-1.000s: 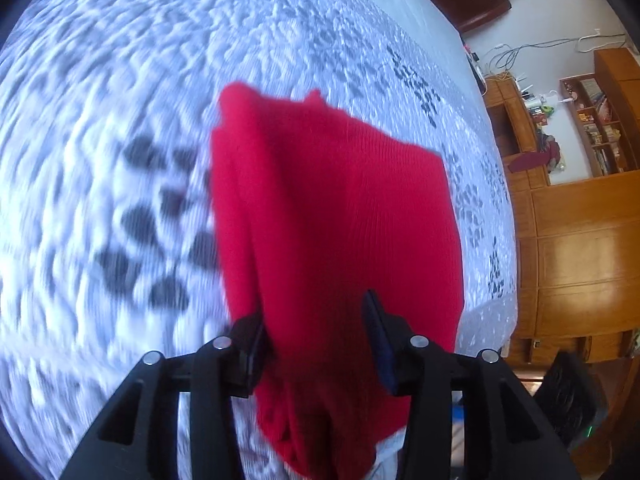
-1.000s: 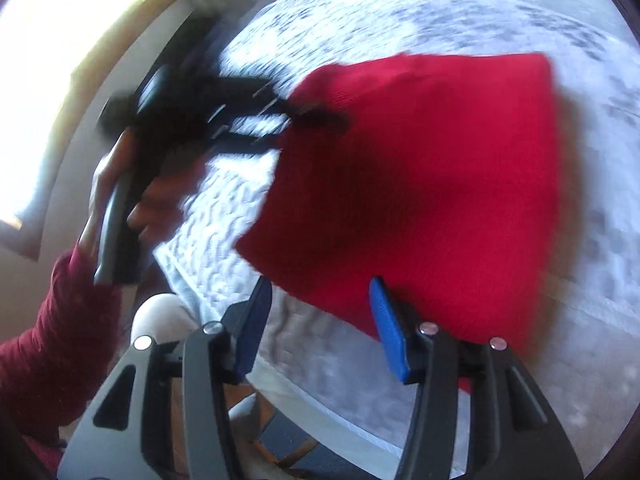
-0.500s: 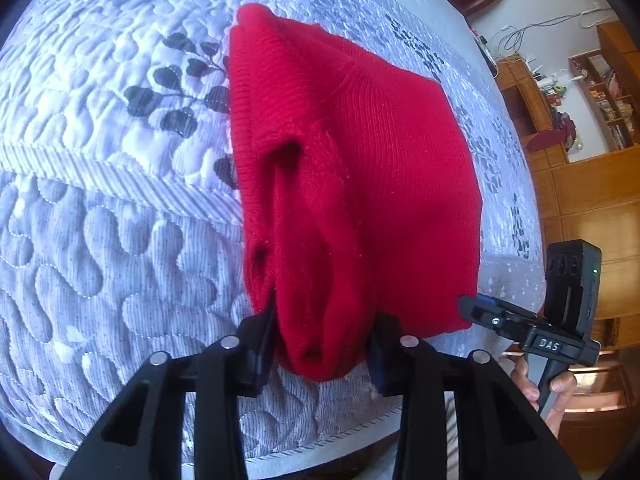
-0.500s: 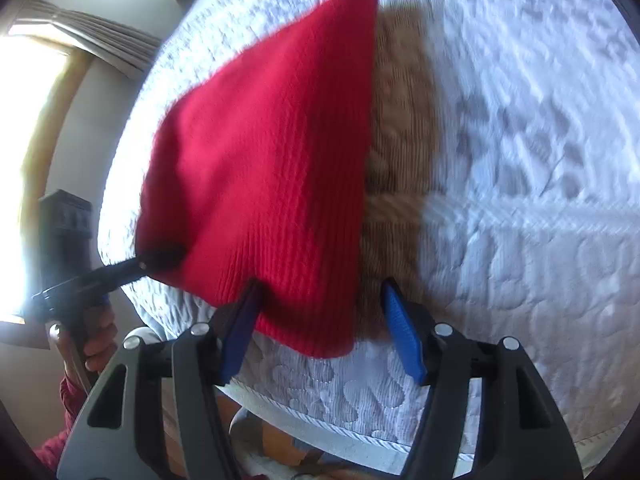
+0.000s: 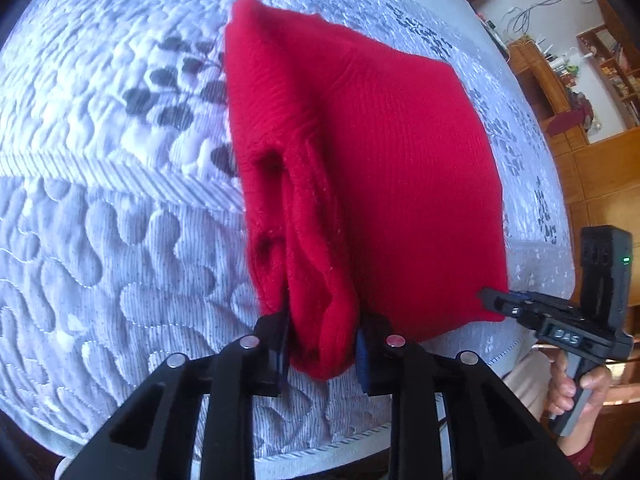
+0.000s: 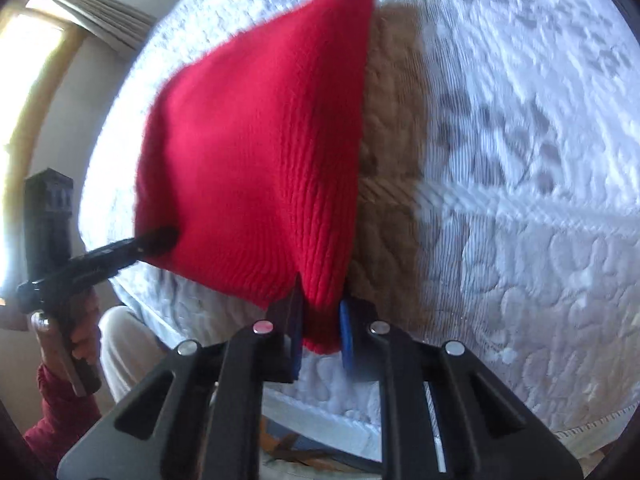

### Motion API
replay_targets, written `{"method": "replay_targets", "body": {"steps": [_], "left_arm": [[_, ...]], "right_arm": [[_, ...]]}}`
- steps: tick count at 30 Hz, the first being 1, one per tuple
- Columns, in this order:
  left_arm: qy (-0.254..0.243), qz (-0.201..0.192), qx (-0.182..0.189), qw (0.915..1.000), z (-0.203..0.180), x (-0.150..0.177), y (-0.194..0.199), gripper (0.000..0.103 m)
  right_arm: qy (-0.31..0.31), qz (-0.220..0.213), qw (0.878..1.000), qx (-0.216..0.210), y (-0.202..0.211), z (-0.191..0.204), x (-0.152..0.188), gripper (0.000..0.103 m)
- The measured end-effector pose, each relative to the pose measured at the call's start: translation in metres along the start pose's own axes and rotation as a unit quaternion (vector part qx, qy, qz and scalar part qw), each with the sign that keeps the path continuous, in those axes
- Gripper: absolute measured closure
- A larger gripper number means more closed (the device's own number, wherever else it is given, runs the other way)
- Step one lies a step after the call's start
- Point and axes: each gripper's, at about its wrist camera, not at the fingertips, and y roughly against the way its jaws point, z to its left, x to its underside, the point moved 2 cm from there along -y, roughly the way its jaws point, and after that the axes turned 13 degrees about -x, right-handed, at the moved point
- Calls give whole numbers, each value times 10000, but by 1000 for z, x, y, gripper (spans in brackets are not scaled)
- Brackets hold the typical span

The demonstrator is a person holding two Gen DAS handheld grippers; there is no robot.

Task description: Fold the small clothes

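Observation:
A red knitted garment [image 5: 360,152] lies folded on the white quilted bed [image 5: 100,220], its near edge at the bed's front edge. My left gripper [image 5: 322,344] is shut on its thick near-left corner, where several layers bunch. My right gripper [image 6: 320,328] is shut on the near-right corner of the same garment [image 6: 260,140]. Each gripper shows in the other's view: the right one [image 5: 496,300] at the garment's right corner, the left one [image 6: 160,238] at its left corner.
The quilt has grey leaf prints [image 5: 176,92]. Wooden cabinets and shelves [image 5: 592,128] stand beyond the bed on the right. A bright window with a curtain [image 6: 48,60] is on the left in the right wrist view. The bed's front edge [image 6: 320,424] is just below the grippers.
Both grippers have closed on the garment's near corners; half a second ago the right one stood open around its corner. The garment has settled flat on the bed after being swung.

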Motion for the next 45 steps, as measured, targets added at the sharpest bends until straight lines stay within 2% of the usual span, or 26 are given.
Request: {"method": "replay_targets", "body": {"steps": [3,8,10,11,13,15,18,19,22,25,26,28,30,35,37,39,44,45], "left_arm": [[37,-6,129,9999,7,1,-1,77],[-128,-102,-1,9999,1,3,1,76],[-142,-147,-10,9998,-6,3,5,74],[-143,-179,-33,9997,-4,3,11,72],[-150,-301,-253,9991,-2,2,23,60],[-145,-689,-561,9959,3,-5,44,50],[-99,-973,-719,9926,6,-31,61,46],[-59,-984,-720,9925,6,-42,62,46],[-6,-879,-719,9935,4,-79,48,42],[198,-707,-1055,9917,12,-114,23,42],[289,-659,-1094,9914,15,-123,16,42],[423,-519,-1016,9926,20,-135,1,42],[451,-473,-934,9935,19,-142,-7,41],[321,-408,-1027,9934,15,-146,-22,40],[285,-425,-1029,9934,13,-147,-25,39],[325,-439,-1008,9934,12,-147,-27,39],[580,-423,-813,9941,22,-136,-8,39],[628,-397,-734,9945,24,-131,-2,36]], "right_arm": [[-57,19,10000,-20,-7,-6,1,90],[136,40,9996,231,-14,4,0,88],[298,39,9988,386,-18,16,0,82],[323,34,9987,384,-17,21,1,81],[390,-8,9988,305,-7,27,-4,75],[478,-161,9984,239,8,32,-12,69],[550,-429,9972,280,28,39,-38,57],[533,-469,9971,260,31,40,-48,57],[429,-525,9976,121,29,41,-85,52],[244,-474,9985,152,17,28,-125,52],[227,-455,9985,207,17,20,-134,53],[145,-357,9990,209,6,13,-147,60],[89,-255,9996,121,-6,6,-156,61],[-7,-188,9996,217,-23,-2,-163,60],[11,-193,9994,273,-29,-5,-165,52],[-17,-212,9995,252,-34,-8,-165,50],[-4,-357,9993,81,-16,-5,-157,48],[64,-394,9992,96,-10,-1,-153,47]]}}
